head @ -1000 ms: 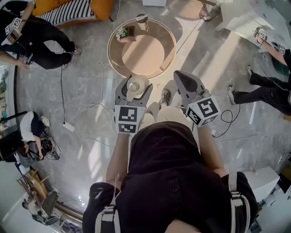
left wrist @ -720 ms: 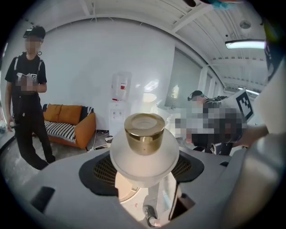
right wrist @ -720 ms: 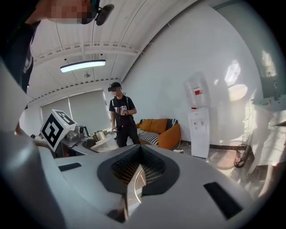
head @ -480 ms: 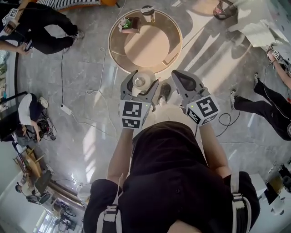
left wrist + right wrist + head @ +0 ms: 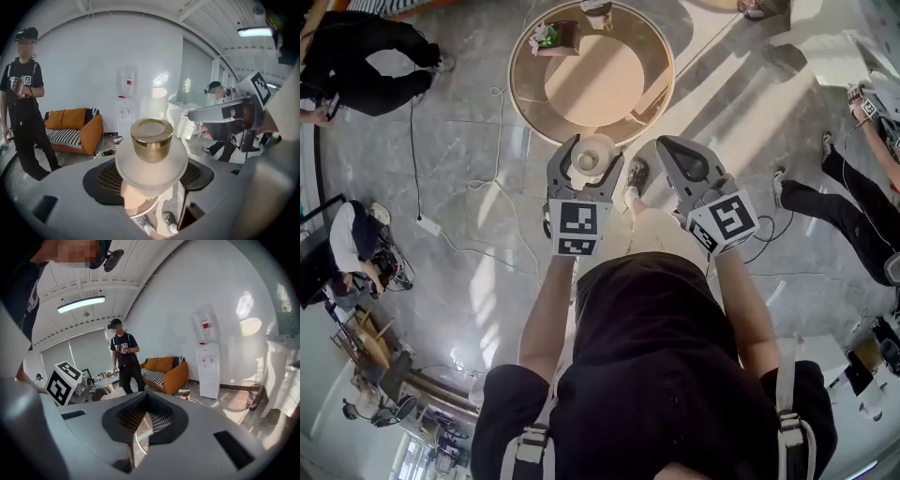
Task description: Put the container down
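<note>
A white frosted container with a gold cap [image 5: 588, 157] is held upright in my left gripper [image 5: 584, 169], whose jaws are shut on its wide body. In the left gripper view the container [image 5: 151, 150] fills the centre between the jaws of the left gripper [image 5: 151, 183]. My right gripper [image 5: 686, 161] is level with it to the right, shut with nothing in it. Its jaws meet with only a thin slit in the right gripper [image 5: 142, 427] view. Both hang over the grey floor, just short of a round wooden table [image 5: 652, 56].
A small box with something green [image 5: 551, 37] and a cup [image 5: 596, 7] stand at the table's far edge. A cable [image 5: 492, 211] and power strip [image 5: 427, 227] lie on the floor to the left. People stand or sit at the left [image 5: 356, 52] and right [image 5: 853, 211].
The round table has drawn closer and looks larger in the head view. Both grippers keep their pose, the left still shut on the container.
</note>
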A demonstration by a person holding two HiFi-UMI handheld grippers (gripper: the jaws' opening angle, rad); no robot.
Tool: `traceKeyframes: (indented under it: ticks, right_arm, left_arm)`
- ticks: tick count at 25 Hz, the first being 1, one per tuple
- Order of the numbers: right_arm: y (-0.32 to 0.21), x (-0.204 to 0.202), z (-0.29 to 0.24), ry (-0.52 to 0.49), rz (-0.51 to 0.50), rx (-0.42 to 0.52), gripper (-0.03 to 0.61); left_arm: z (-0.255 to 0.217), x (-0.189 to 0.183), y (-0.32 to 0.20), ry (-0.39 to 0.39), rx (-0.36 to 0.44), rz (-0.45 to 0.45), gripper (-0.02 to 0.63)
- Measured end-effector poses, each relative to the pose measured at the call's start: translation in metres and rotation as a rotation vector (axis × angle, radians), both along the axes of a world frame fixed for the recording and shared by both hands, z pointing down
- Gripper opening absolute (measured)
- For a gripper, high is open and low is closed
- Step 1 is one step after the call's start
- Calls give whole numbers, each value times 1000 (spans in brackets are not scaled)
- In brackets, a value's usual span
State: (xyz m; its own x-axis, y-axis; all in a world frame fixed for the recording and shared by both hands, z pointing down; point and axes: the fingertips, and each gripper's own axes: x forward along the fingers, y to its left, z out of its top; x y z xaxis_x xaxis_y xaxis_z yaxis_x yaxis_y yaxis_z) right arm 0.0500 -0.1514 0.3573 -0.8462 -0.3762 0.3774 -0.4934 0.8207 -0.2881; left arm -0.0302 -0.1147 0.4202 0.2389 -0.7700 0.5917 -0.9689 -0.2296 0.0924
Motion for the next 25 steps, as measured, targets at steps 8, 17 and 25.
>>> traceKeyframes:
  ticks: [8, 17, 25]
  right_arm:
    - [-25, -25, 29, 36, 78, -18, 3]
    - [-63, -61, 89, 85, 111, -31, 3]
    - [-73, -79, 165, 129, 129, -94, 3]
  left_arm:
    - [53, -23, -27, -33, -46, 62, 347]
    - [134, -49, -69, -55, -77, 133, 347]
    - [218, -59, -93, -60, -127, 172, 347]
